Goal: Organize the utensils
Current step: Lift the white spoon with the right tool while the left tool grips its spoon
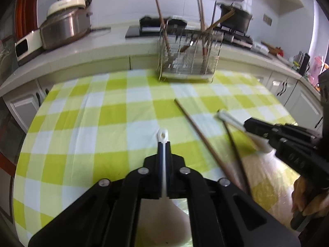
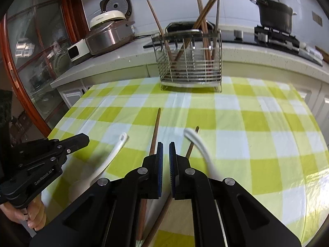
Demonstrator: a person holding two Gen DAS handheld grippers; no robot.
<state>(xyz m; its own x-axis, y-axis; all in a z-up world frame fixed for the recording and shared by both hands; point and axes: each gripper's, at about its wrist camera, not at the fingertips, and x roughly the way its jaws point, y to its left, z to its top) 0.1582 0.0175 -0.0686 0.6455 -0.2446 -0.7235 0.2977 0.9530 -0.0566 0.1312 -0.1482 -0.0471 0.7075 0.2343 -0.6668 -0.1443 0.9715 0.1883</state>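
Observation:
My left gripper (image 1: 163, 144) is shut on the handle of a white spoon (image 1: 163, 135); the handle's holed tip sticks out past the fingertips. The right wrist view shows that gripper (image 2: 82, 139) at the left, with the spoon (image 2: 121, 142) lifted off the cloth. My right gripper (image 2: 166, 144) is shut with nothing between its pads. It hovers over two brown chopsticks (image 2: 155, 131) (image 2: 192, 142) lying on the checked cloth. A second white spoon (image 2: 197, 144) curves up just right of its right finger. The wire utensil rack (image 2: 191, 61) stands at the table's far edge and holds several chopsticks.
The green and white checked tablecloth (image 1: 92, 113) covers the table. Behind it runs a counter with a rice cooker (image 2: 111, 33), a black pot on a stove (image 2: 275, 14) and cabinets below. A glass-door cabinet (image 2: 30, 51) stands at the left.

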